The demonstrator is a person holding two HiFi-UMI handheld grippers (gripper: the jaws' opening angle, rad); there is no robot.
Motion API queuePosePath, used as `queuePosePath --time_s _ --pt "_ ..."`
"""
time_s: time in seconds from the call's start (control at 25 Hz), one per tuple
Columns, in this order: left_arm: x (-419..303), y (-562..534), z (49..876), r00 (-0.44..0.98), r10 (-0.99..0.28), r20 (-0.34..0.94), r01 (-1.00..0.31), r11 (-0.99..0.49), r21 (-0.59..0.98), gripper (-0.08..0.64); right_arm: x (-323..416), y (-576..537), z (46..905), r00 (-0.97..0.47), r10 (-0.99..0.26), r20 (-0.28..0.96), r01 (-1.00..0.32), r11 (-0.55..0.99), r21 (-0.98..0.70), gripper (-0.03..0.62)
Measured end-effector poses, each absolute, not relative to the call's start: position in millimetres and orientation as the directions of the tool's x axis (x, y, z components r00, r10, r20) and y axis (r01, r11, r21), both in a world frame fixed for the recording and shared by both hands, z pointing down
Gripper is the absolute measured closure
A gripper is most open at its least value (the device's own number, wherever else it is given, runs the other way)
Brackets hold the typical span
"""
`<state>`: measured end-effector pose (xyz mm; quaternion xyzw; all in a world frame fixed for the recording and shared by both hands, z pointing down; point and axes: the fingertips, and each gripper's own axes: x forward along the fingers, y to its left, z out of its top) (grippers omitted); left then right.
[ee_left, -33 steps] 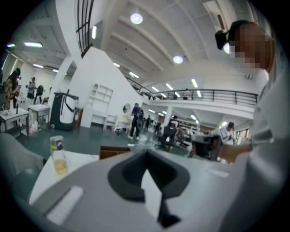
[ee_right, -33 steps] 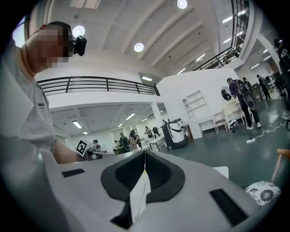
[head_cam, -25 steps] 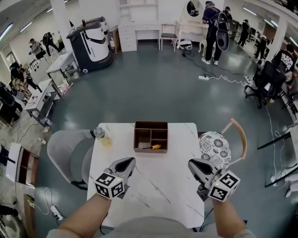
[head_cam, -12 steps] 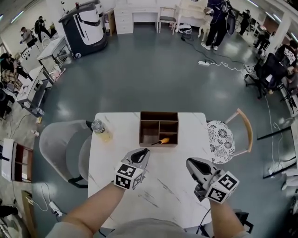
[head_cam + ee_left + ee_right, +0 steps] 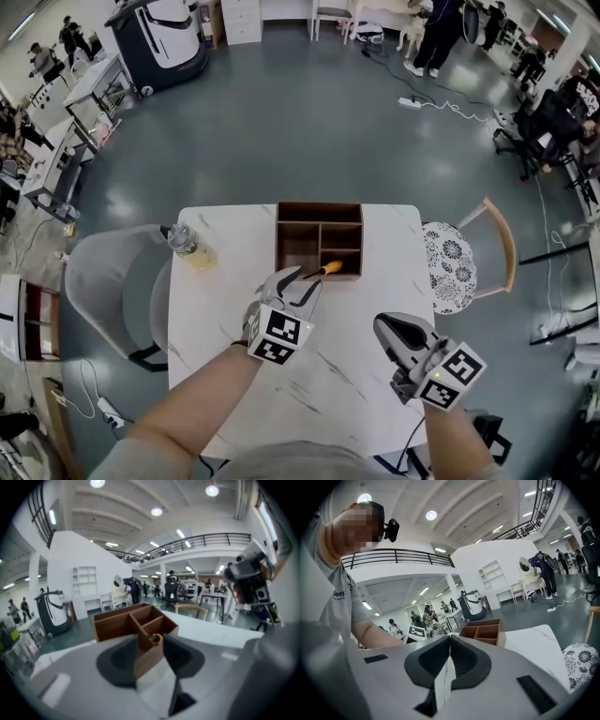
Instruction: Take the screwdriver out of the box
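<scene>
The orange-handled screwdriver [image 5: 322,272] still lies at the front of the brown wooden divided box [image 5: 319,208], unlifted; the left gripper [image 5: 296,281], jaws just opened wide with nothing between them, faces its handle, while the right gripper [image 5: 401,330] is closed and empty.

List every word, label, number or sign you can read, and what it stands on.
"Jeep": on the person's grey shirt, right gripper view.
Left marker cube, right marker cube: square patterns only, no letters.
Bottle: any label too small to read.
Nothing else legible.
</scene>
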<state>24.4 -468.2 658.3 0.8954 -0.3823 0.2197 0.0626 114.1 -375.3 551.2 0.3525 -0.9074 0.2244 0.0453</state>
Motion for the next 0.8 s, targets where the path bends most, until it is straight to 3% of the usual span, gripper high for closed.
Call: queuePosePath --time_s 0.8 --pt "52.6 -483.7 684.4 0.61 -0.581 0.539 -0.638 -0.763 -0.101 0.401 117.4 -370.2 567.4 -0.745 -0.617 0.254 -0.661 0.632 -0.404 0.584"
